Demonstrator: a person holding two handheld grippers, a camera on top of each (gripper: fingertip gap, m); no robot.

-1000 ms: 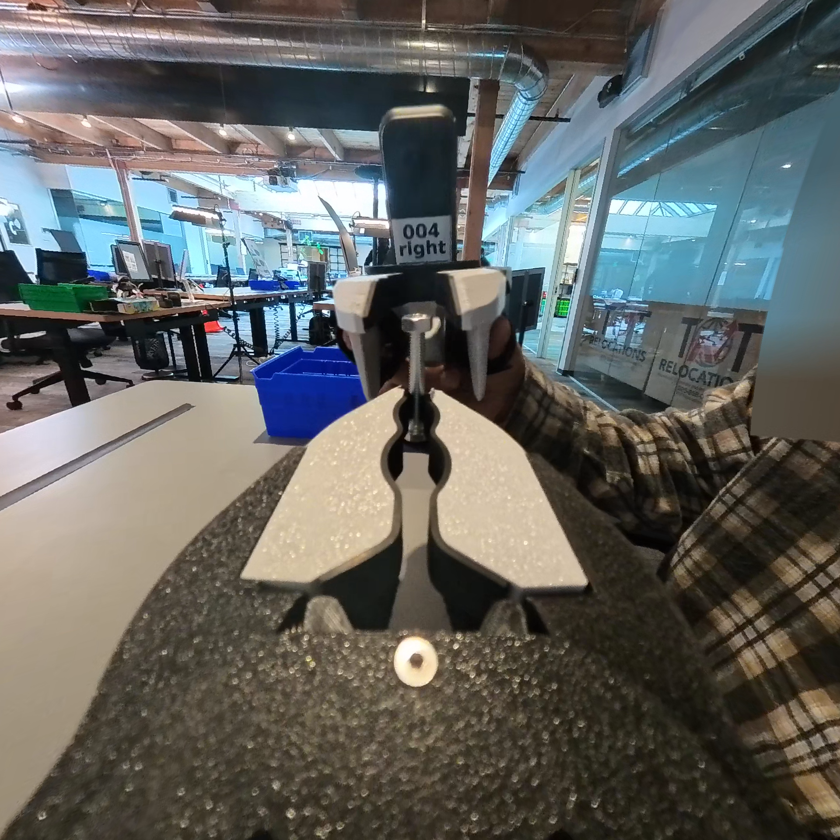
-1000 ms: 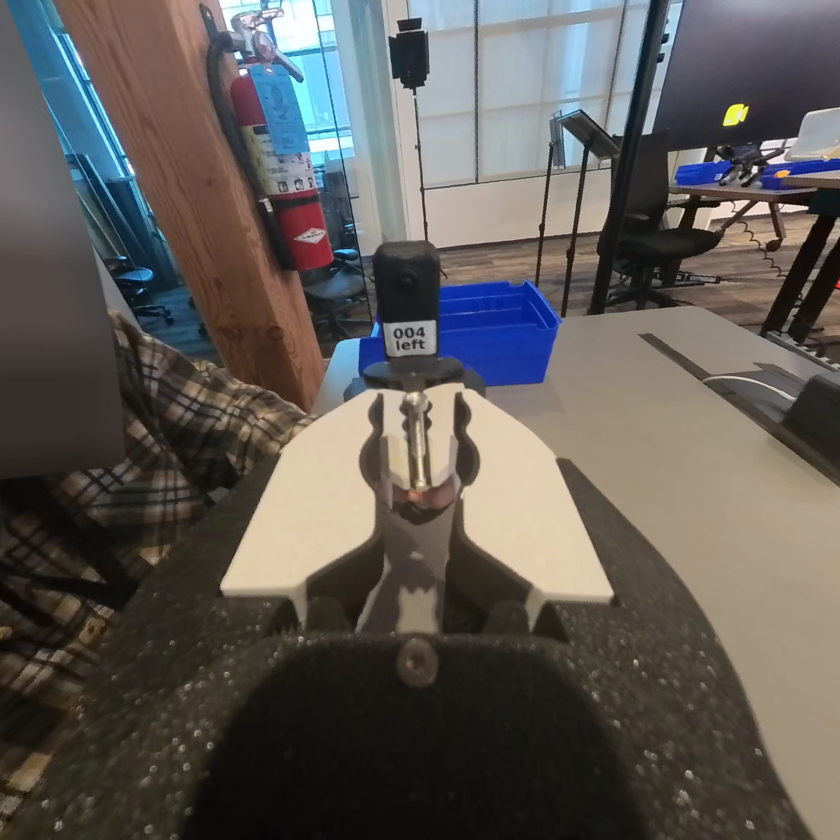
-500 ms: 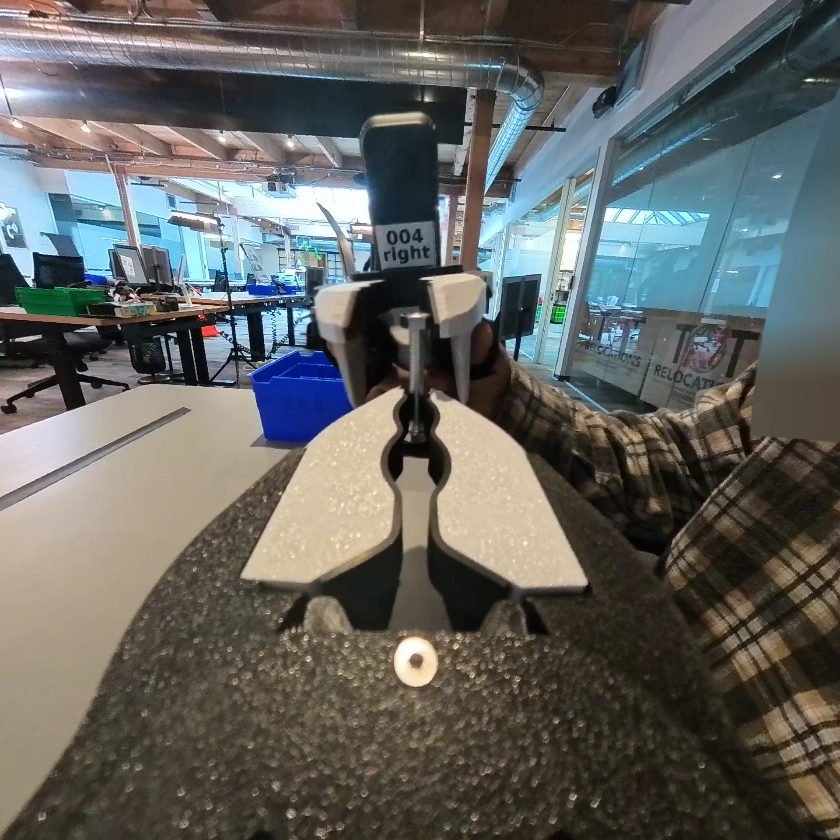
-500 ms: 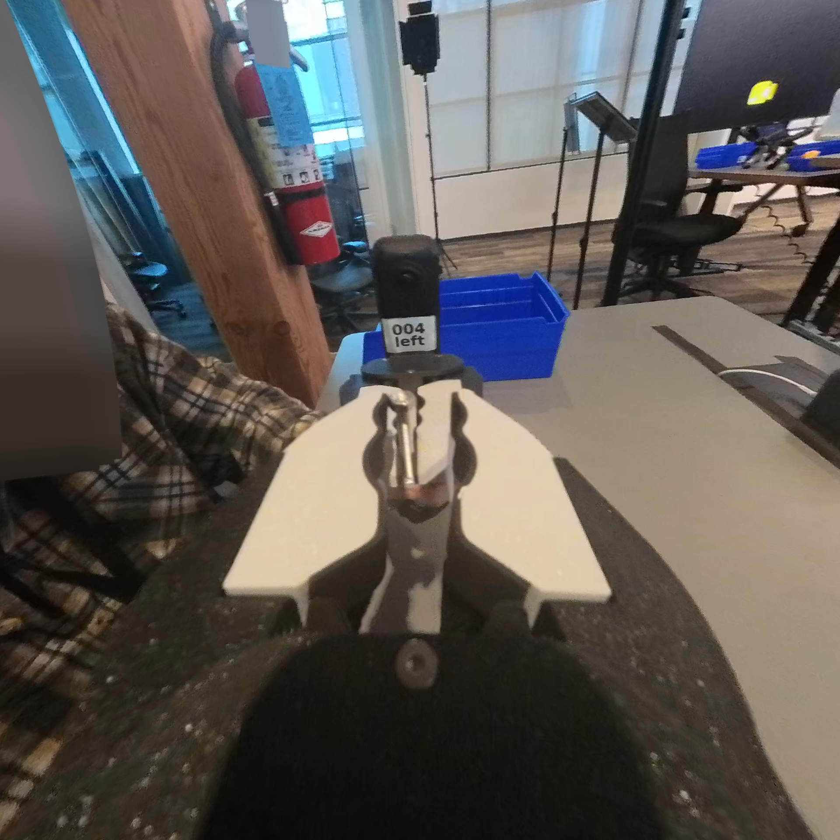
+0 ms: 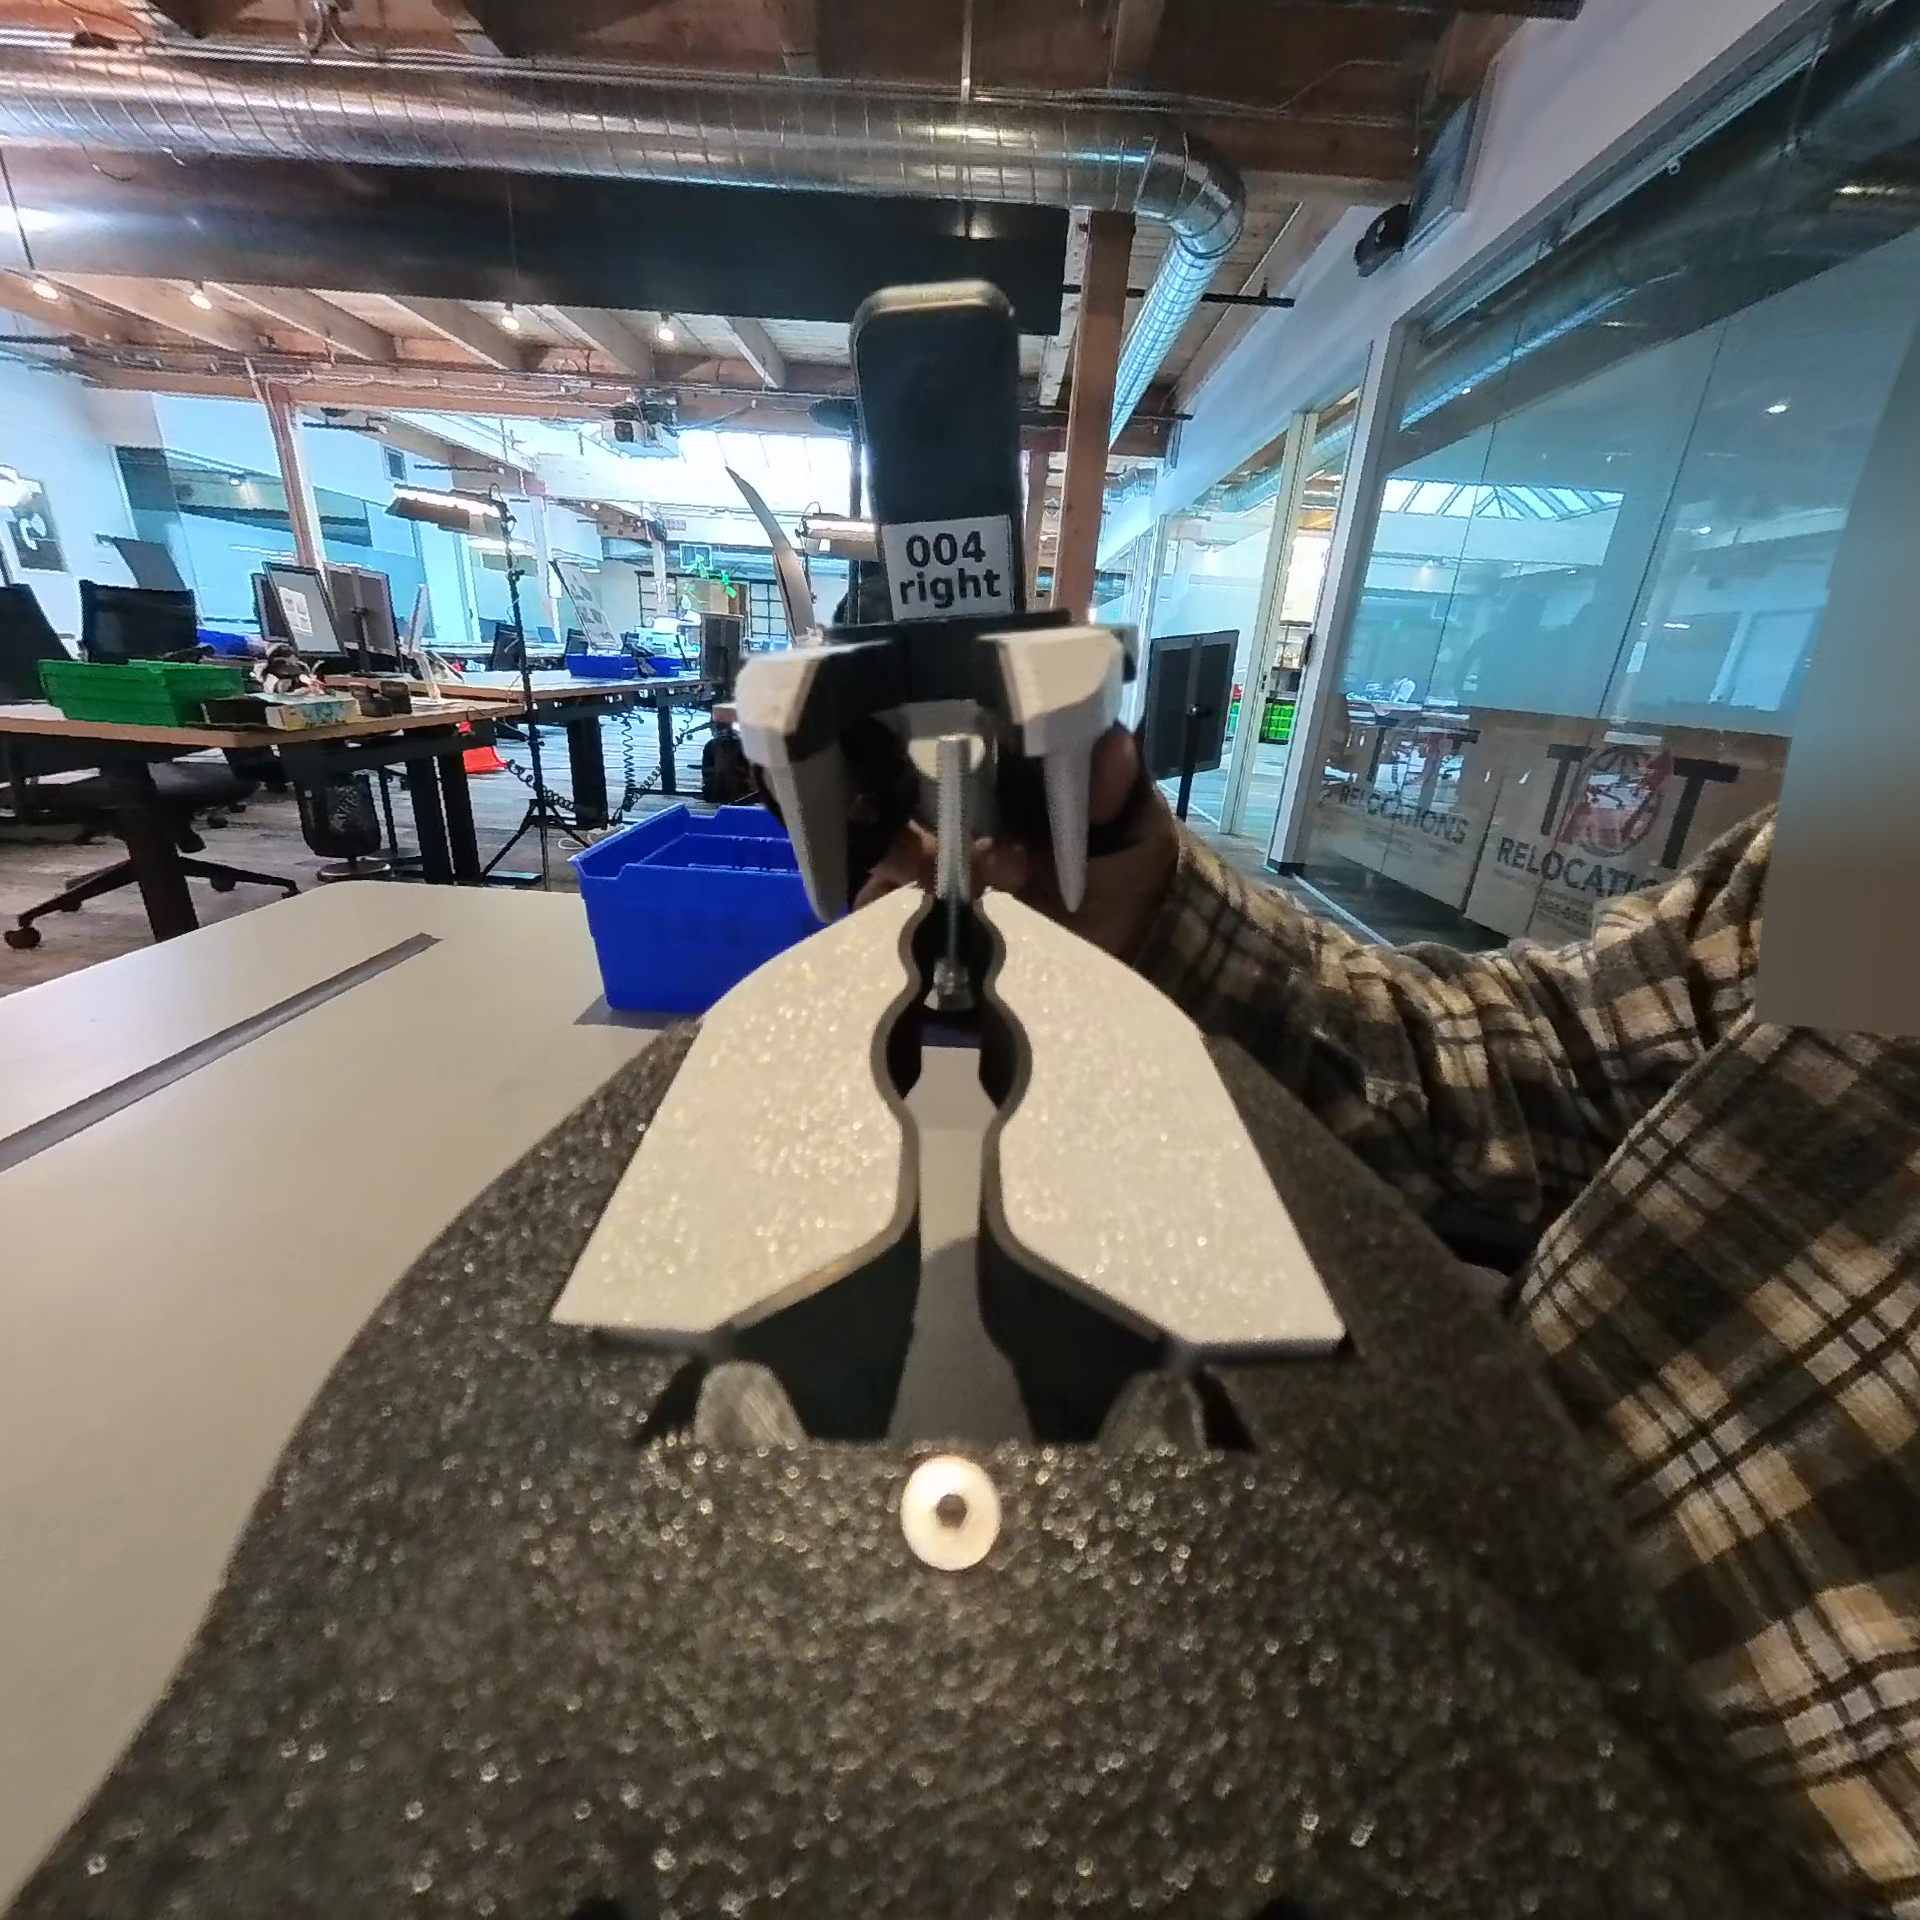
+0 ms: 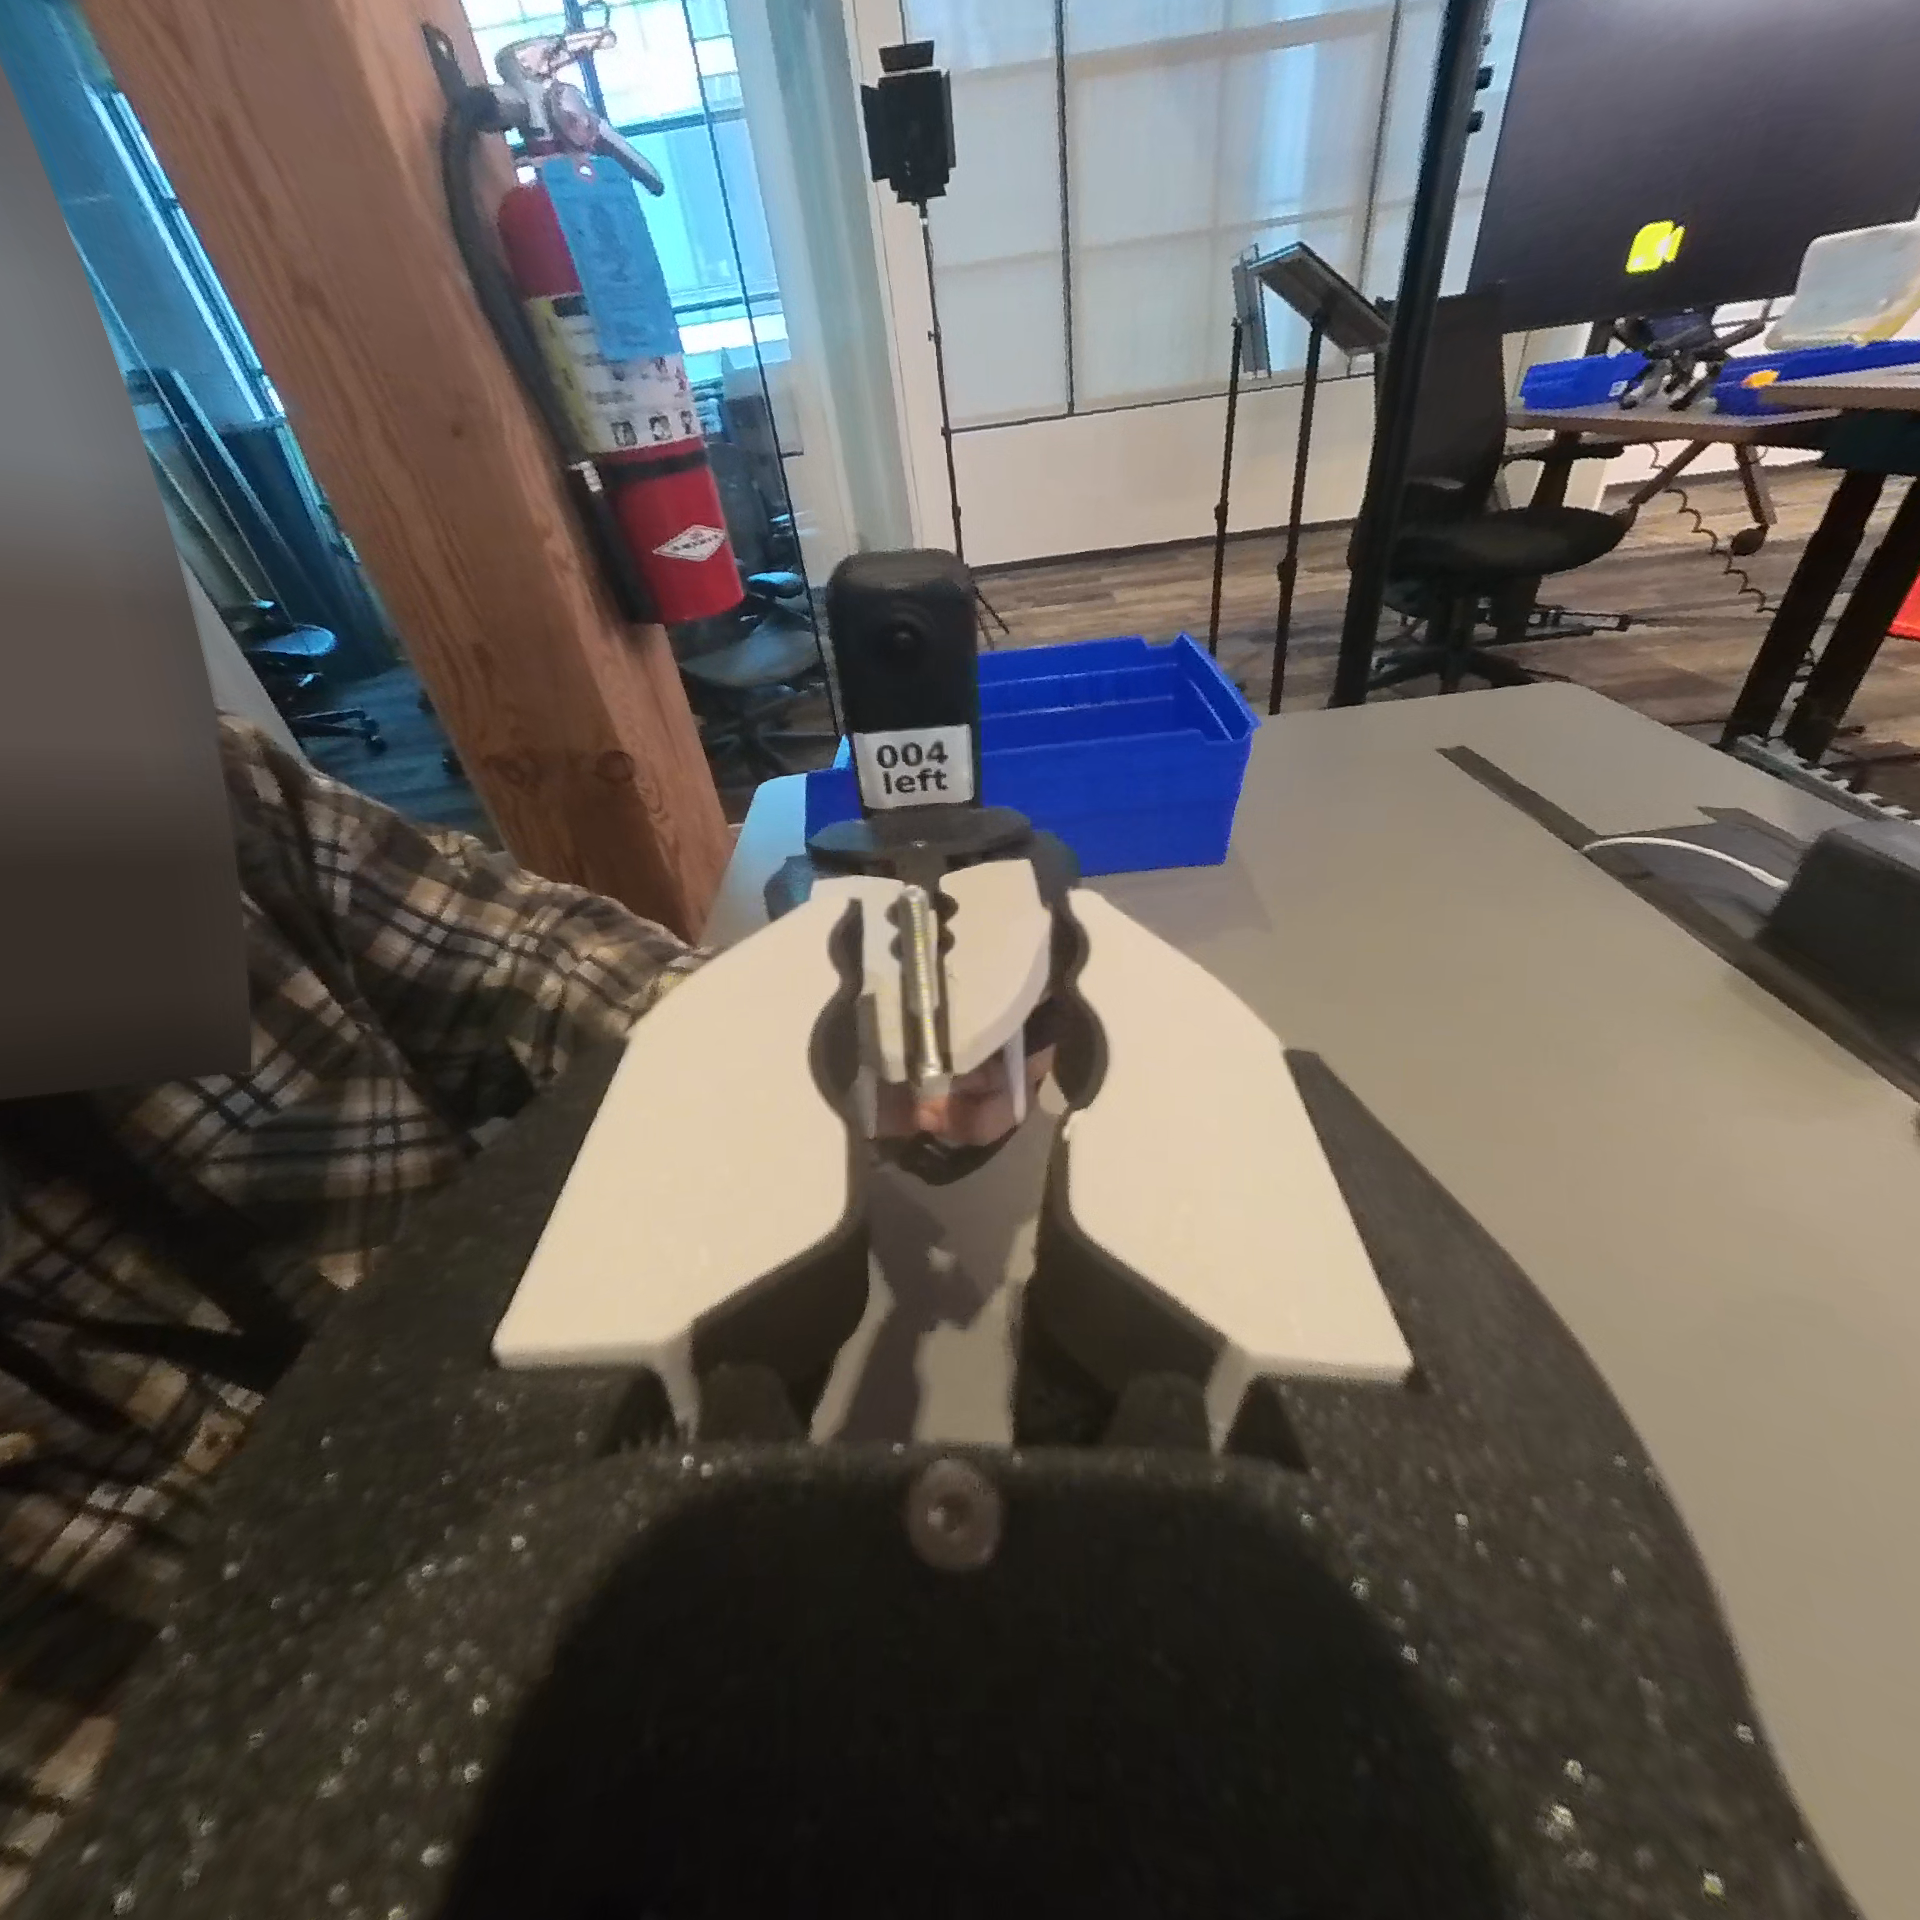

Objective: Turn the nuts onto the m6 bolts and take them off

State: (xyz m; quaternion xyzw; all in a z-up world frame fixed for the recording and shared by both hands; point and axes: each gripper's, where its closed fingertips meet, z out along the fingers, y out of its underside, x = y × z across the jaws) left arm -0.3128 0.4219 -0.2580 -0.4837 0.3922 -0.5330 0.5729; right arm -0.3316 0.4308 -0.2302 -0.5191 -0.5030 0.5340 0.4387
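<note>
Your left tongs are nearly closed and pinch the bolt near one end, up in the air above the grey surface and in front of the blue bin. The bolt is a thin, shiny metal stick with ridges all along it. It looks hard and stiff, so it should not bend or break. It is also small and light, and smooth metal can slip or spin, so keep a firm pinch on it. The bolt points straight across at your right tongs. Those are wide open, with one finger on each side of the bolt's far end, and neither finger touches it. I cannot tell if a nut sits on that far end. A nut would be tiny and easy to drop, so take it by its flat sides, not its corners, and keep the bolt straight while it turns.
</note>
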